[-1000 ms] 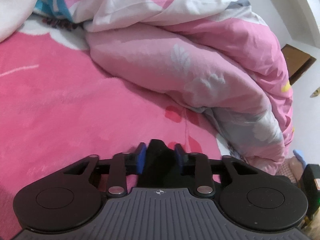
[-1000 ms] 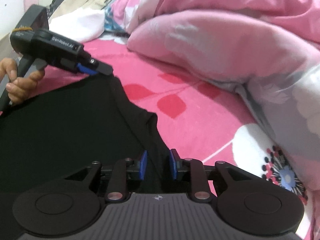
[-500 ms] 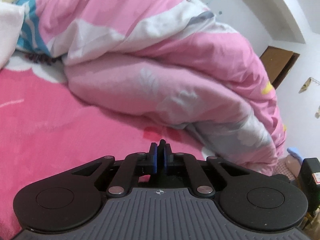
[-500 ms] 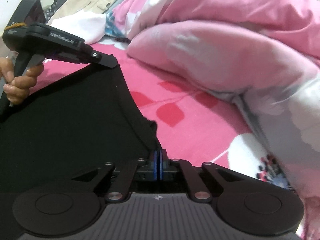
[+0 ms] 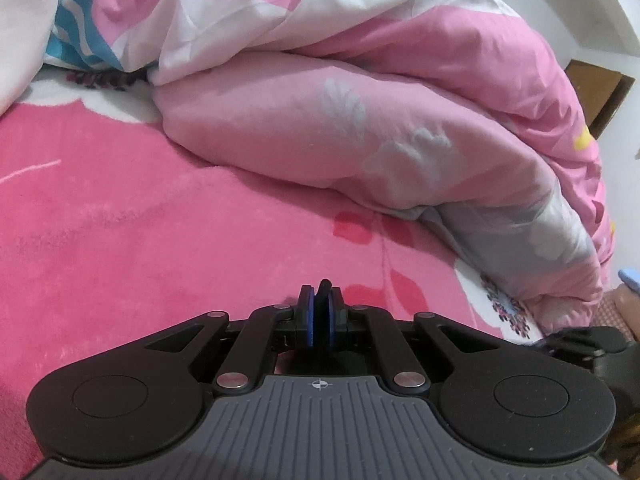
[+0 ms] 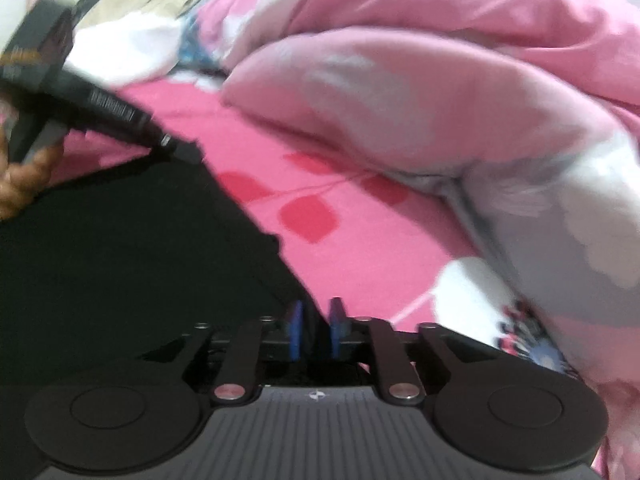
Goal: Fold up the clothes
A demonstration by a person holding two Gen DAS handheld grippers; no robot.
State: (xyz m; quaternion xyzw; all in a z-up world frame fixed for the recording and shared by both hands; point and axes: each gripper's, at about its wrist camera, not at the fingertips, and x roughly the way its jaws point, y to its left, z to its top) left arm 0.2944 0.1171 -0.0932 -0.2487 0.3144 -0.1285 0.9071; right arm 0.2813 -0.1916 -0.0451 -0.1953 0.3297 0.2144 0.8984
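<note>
Two grippers: both angled down over the pink bedsheet.
Left gripper: clenched on a corner of the black garment.
Right gripper: jaws just opened, parted around the garment's near edge; contact with the pads cannot be told.
Left hand: wrapped around the far-left handle.
Garment: one, stretched between both grippers.
Quilt: one, bunched far right.

Black garment; pink floral bedsheet; pink-white-grey duvet
</note>
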